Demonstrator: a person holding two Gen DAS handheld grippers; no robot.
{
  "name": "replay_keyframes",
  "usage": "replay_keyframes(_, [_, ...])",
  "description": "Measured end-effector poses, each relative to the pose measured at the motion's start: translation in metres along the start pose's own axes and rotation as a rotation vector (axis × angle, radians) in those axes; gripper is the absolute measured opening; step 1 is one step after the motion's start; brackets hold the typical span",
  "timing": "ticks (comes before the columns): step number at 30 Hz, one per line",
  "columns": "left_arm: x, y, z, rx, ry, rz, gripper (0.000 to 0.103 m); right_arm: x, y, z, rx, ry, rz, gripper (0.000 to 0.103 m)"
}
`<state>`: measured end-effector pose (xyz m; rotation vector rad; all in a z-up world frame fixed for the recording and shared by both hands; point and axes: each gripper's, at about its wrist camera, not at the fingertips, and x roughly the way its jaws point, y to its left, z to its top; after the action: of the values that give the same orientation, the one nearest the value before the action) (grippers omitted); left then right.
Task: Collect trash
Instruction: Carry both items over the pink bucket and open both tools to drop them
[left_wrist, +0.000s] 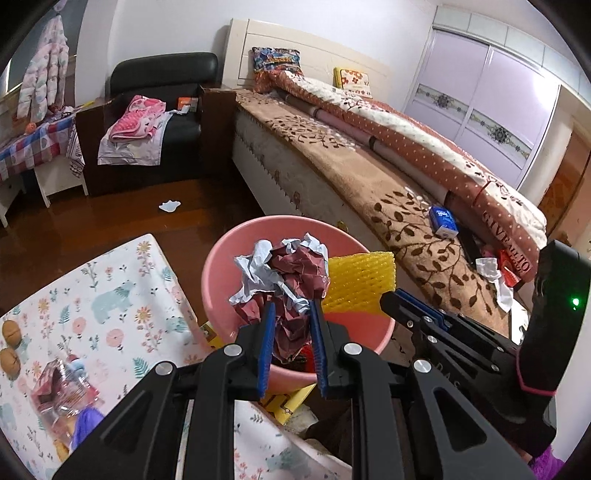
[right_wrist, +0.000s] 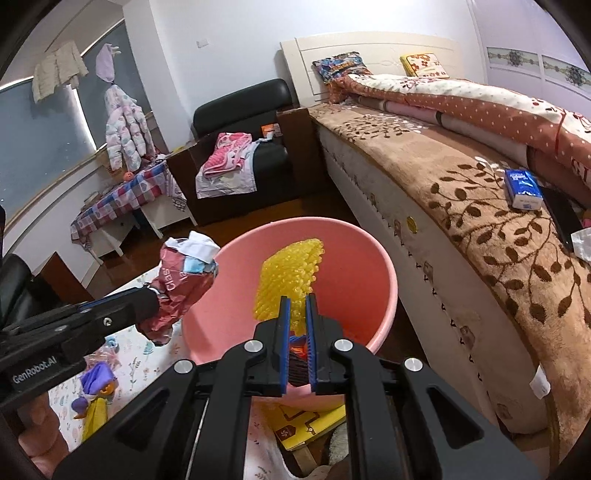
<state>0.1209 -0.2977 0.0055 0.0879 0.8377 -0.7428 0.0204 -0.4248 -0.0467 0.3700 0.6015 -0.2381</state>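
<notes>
1. L gripper (left_wrist: 291, 325): nearest item in left wrist view, jaws clamped on crumpled paper wad (left_wrist: 284, 273) (maroon/white print). Wad sticks out past the fingertips toward 12 o'clock; grip sits on its lower end.

2. R gripper (right_wrist: 297, 317): jaws pinched nearly together on the near edge of yellow foam net (right_wrist: 288, 280). Net's long axis runs from the tips up toward 12–1 o'clock, most of it hanging over the bin mouth.

3. Pink bin (right_wrist: 384, 258): round, open top, on floor between floral-cloth table (left_wrist: 110, 295) at 8 o'clock and bed (left_wrist: 332, 166) at 2 o'clock. Some dark/red scraps appear to lie in the bottom; can't ID.

4. Key relation: in right wrist view the wad sits at 9 o'clock of the bin, at or just outside the left rim; the net is already over the opening. Judged: R hand is the nearer to a clean drop; L needs a short carry toward 3 o'clock before letting go, else wad may land on rim or table.

5. Other loose bits: white scrap on floor (left_wrist: 169, 205) at 11 o'clock, well apart from bin; white tissue on bed (left_wrist: 495, 277) at 3 o'clock; blue tissue pack (left_wrist: 443, 221) beside it, prob. not trash.
</notes>
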Motion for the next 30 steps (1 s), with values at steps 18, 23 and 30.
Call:
replay_keyframes(18, [-0.036,0.023,-0.001,-0.012,-0.067,0.081,0.048,0.002,0.005,-0.002,0.008,0.036,0.035,0.038])
replay_keyframes(23, [-0.072,0.041,-0.001,-0.020,-0.125,0.135,0.048,-0.012,0.024,0.000,-0.013,0.012,0.064,0.038])
replay_keyframes(30, [-0.137,0.088,-0.006,-0.074,-0.210,0.235,0.048,-0.031,0.055,-0.001,-0.052,-0.010,0.131,0.038])
